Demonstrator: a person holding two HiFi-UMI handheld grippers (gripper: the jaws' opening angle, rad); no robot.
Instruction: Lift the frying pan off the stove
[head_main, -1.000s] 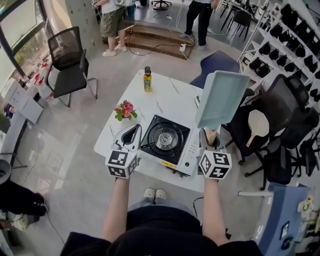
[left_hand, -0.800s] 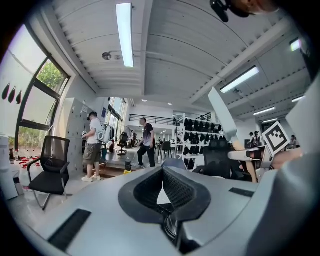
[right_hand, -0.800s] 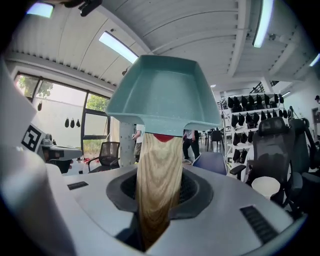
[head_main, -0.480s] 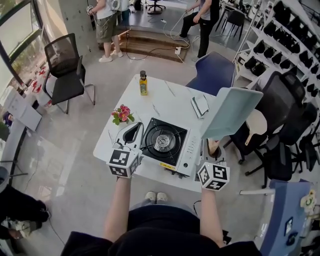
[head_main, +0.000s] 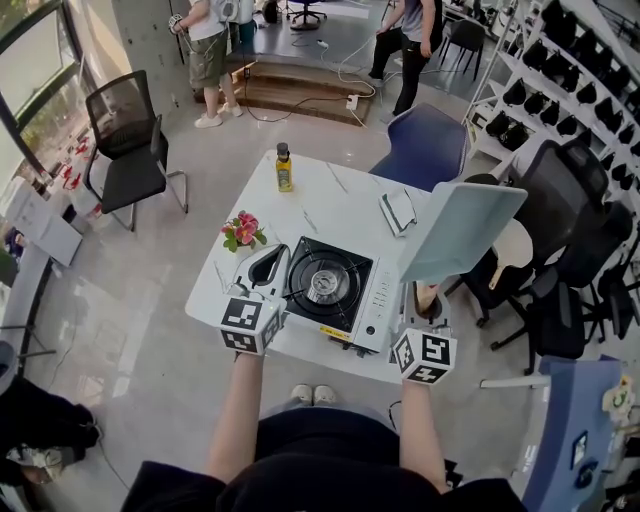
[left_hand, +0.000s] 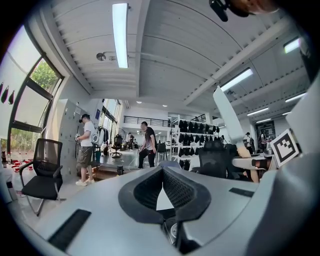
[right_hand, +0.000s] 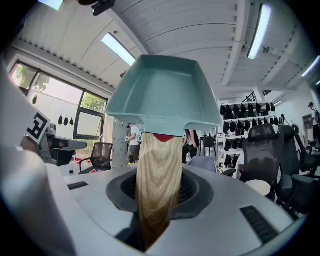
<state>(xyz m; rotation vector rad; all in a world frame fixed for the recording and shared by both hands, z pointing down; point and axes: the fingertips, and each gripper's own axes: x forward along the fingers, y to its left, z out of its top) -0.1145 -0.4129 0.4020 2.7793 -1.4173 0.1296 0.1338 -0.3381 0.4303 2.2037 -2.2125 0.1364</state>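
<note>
My right gripper is shut on the wooden handle of the teal square frying pan. The pan is held up in the air, clear of the stove, past the table's right edge, with its underside towards me. In the right gripper view the pan stands straight above the jaws. The black-and-white portable gas stove sits on the white table with its burner bare. My left gripper hovers by the stove's left edge, its pads together on nothing.
On the table stand an oil bottle, a small bunch of pink flowers and a folded cloth. A blue chair and black office chairs crowd the right side. Another black chair stands left; people stand at the back.
The pan has swung a little rightwards and lower in the right gripper, which has drawn back slightly towards me. The left gripper has stayed beside the stove.
</note>
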